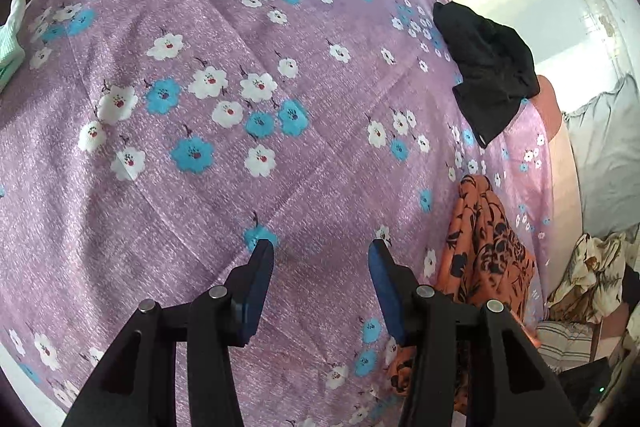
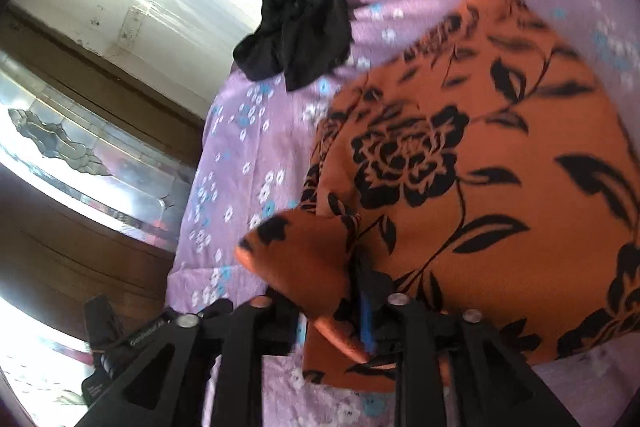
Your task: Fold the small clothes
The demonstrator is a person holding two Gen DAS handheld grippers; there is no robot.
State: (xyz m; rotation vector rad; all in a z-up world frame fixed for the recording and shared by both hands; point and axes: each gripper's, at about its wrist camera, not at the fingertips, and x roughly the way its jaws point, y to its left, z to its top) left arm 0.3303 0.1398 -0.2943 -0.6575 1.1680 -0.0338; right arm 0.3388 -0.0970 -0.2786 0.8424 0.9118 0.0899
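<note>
Two wrist views over a bed covered by a purple flowered sheet [image 1: 224, 39]. Your left gripper [image 1: 320, 255] hangs above bare sheet with its jaws apart and nothing between them. Your right gripper [image 2: 320, 307] is partly buried in an orange cloth with a black flower print [image 2: 480, 167]; a fold of that cloth lies between the jaws, but you cannot tell from this blurred view whether the pads press on it.

The orange cloth lies near the right edge of the bed; in the left wrist view it runs as a bunched strip [image 1: 484, 239], long axis from near to far, near end beside your left gripper. A crumpled black garment [image 1: 488, 67] sits farther along the same edge, well apart from it. A pale green piece [image 1: 12, 27] shows at the far left.

Judged by its drape, the orange cloth is light, thin and limp: expect it to sag and slide rather than hold shape. Take hold at a hem or corner, pinching one layer, and use both grippers to spread it flat before folding.
</note>
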